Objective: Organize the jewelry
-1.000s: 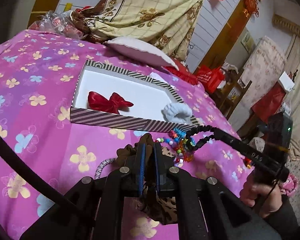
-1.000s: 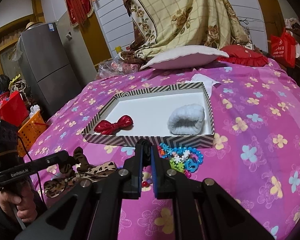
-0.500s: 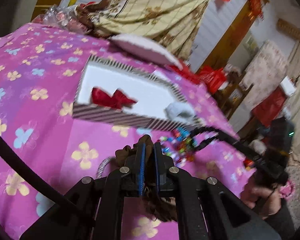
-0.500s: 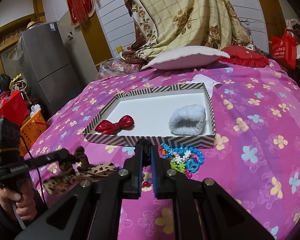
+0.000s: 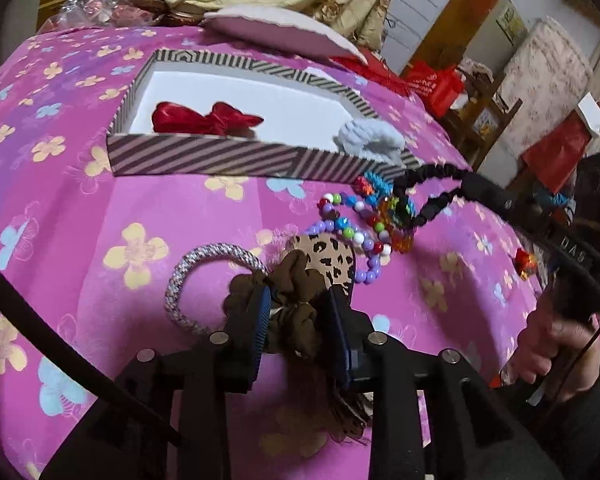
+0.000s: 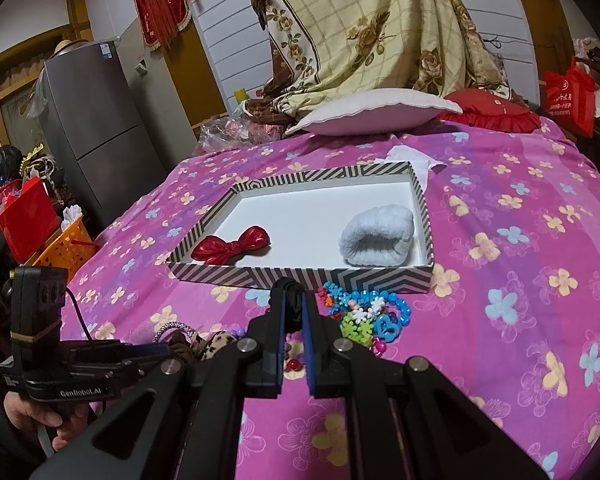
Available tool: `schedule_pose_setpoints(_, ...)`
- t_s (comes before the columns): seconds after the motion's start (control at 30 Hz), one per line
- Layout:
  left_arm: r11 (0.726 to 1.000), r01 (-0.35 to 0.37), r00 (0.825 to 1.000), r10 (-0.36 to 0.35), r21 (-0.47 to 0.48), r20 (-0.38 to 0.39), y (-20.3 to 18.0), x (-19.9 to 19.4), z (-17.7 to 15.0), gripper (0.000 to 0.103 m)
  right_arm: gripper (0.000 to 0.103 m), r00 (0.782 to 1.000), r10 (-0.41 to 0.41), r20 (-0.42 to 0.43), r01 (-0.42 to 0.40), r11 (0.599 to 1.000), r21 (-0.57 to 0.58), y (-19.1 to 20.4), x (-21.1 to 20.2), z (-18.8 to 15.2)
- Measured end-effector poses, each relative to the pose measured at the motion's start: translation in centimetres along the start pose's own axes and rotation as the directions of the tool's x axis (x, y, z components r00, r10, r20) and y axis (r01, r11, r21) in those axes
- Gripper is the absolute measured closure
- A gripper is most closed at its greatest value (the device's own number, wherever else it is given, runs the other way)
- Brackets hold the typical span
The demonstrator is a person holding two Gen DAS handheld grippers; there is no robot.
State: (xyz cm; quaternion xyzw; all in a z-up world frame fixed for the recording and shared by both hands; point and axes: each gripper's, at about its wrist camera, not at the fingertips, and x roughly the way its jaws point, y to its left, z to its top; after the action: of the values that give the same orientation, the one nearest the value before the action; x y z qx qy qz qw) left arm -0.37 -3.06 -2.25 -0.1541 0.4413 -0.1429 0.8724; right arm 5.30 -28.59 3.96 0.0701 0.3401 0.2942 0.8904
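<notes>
1. Left wrist view: left gripper (image 5: 298, 312) is seen with its jaws opening, parted around a brown scrunchie (image 5: 296, 304) that sits between the blue pads on the pink flowered bedspread (image 5: 140, 208). A leopard-print bow (image 5: 332, 256) lies just beyond it, a silver hair tie (image 5: 198, 276) to the left, and a beaded bracelet (image 5: 352, 228) further off. A black hair band (image 5: 432, 192) is seen clamped at the tip of the right gripper (image 5: 466, 182).
2. Right wrist view: right gripper (image 6: 294, 300) is observed closed on the black hair band (image 6: 290, 286), whose end shows between the tips. A striped box (image 6: 260, 276) lies just ahead, containing a red bow (image 6: 232, 246) and a white scrunchie (image 6: 378, 238), well apart. Coloured bracelets (image 6: 368, 312) rest on the bedspread beside the box's near wall.
</notes>
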Motion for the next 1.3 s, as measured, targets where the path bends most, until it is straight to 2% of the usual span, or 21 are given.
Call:
schedule_pose_setpoints(0.17,0.999,-0.015,1.0,0.016,0.043,-0.008,-0.7,0.3,-0.3,0.092,0.095,1.0,-0.002,-0.003,0.002,1.0,-0.003,0.1,0.1,0.0)
schedule_pose_setpoints(0.2,0.998,-0.021,1.0,0.021,0.055,-0.008,-0.9,0.3,-0.4,0.093,0.095,1.0,-0.003,-0.003,0.003,1.0,-0.002,0.1,0.1,0.0)
schedule_pose_setpoints(0.23,0.997,-0.019,1.0,0.019,0.07,-0.007,-1.2,0.3,-0.5,0.103,0.095,1.0,-0.003,-0.002,0.003,1.0,-0.002,0.1,0.1,0.0)
schedule_pose_setpoints(0.37,0.995,-0.019,1.0,0.017,0.095,0.015,-1.5,-0.2,-0.4,0.103,0.095,1.0,-0.005,0.003,0.005,1.0,0.0,0.0,0.1,-0.1)
schedule_pose_setpoints(0.57,0.998,0.057,0.992,-0.061,0.036,0.114,-0.4,-2.7,0.8,0.103,0.095,0.999,-0.005,0.036,0.004,1.0,0.007,-0.1,-0.6,0.1)
schedule_pose_setpoints(0.73,0.991,0.137,0.97,-0.133,-0.007,0.204,0.6,-4.7,2.3,0.103,0.095,0.995,0.01,0.099,-0.011,1.0,0.006,0.0,-1.5,0.6)
schedule_pose_setpoints(0.97,0.964,0.256,0.938,-0.23,-0.071,0.259,1.9,-5.7,5.8,0.103,0.095,0.988,0.024,0.153,-0.025,1.0,0.005,0.5,-1.2,1.6)
schedule_pose_setpoints(1.07,0.962,0.262,0.93,-0.231,-0.072,0.287,2.1,-6.0,7.6,0.103,0.095,0.985,0.023,0.171,-0.026,1.0,0.012,0.5,-0.6,2.3)
schedule_pose_setpoints(1.3,0.957,0.271,0.894,-0.209,-0.105,0.395,3.2,-5.6,14.1,0.103,0.095,0.973,0.016,0.228,-0.026,0.999,0.039,-0.2,2.0,4.8)
